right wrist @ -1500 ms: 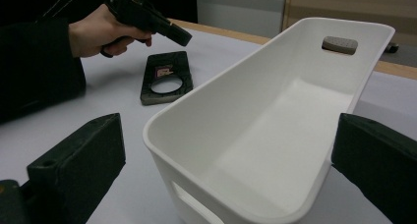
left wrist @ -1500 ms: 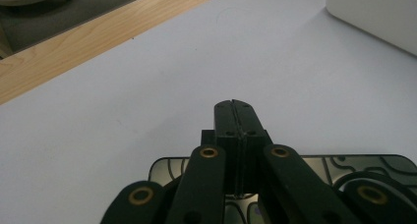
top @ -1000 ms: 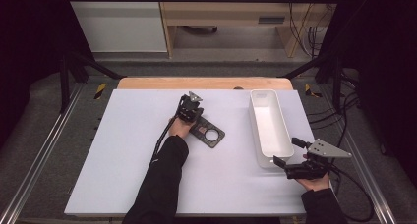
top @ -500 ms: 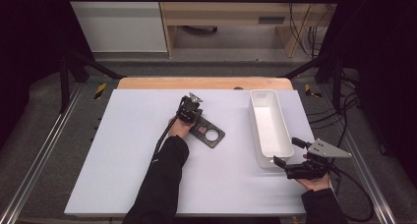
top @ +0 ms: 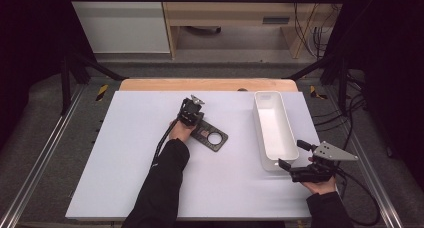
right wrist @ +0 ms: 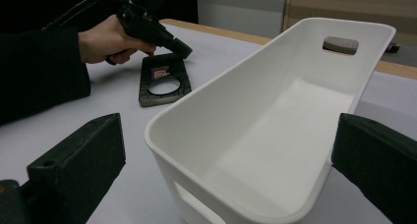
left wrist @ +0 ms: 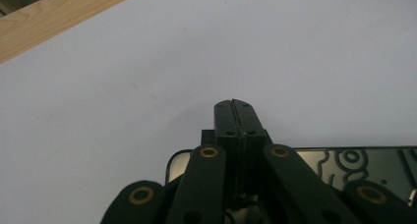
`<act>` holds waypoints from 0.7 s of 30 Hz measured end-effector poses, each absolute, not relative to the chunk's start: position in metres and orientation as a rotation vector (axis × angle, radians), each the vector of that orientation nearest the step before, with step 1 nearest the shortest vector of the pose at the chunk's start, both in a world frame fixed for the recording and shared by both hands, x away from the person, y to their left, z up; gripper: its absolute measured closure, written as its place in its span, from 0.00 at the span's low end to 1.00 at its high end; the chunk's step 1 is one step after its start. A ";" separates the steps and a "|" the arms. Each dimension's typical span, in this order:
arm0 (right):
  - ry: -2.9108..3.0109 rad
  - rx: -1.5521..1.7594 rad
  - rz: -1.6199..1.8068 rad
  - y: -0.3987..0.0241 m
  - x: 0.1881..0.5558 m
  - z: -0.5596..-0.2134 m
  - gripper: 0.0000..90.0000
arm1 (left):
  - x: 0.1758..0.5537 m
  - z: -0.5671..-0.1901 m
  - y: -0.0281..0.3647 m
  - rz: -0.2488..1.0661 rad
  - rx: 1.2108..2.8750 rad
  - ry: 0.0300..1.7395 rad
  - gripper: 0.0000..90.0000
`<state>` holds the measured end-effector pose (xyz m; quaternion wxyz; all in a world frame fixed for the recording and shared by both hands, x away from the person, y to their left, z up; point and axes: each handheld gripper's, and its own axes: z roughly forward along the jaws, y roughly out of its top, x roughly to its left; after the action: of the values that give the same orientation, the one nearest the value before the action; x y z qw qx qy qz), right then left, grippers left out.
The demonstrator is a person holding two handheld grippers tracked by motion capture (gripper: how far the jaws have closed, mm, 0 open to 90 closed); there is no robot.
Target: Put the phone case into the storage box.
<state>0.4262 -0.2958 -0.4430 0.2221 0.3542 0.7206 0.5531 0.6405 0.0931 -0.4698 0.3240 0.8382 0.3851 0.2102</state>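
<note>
White table: left gripper, jaws together, rests on black plate mid-table. Right gripper, jaws apart, straddles white bin's near end; closing could shove it.

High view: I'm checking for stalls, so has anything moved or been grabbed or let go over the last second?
Nothing visibly changed. The left tongs stay shut over the end of the black plate, and the right tongs stay open at the near end of the white bin.

Dark plate half hidden under left tongs
</note>
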 end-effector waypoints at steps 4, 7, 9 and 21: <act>1.990 0.980 1.528 -0.296 0.426 -0.443 0.00 | 0.638 -0.470 0.096 0.549 2.199 1.012 0.99; 1.990 0.978 1.528 -0.296 0.426 -0.443 0.00 | 0.638 -0.469 0.096 0.564 2.203 1.007 0.99; 1.990 0.977 1.529 -0.296 0.426 -0.443 0.00 | 0.639 -0.470 0.096 0.574 2.190 1.009 0.99; 1.991 0.979 1.527 -0.296 0.426 -0.443 0.00 | 0.642 -0.471 0.101 0.608 2.231 1.018 0.99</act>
<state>0.4259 -0.2959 -0.4427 0.2222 0.3543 0.7207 0.5528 0.6416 0.1007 -0.4713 0.3028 0.8415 0.3842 0.2292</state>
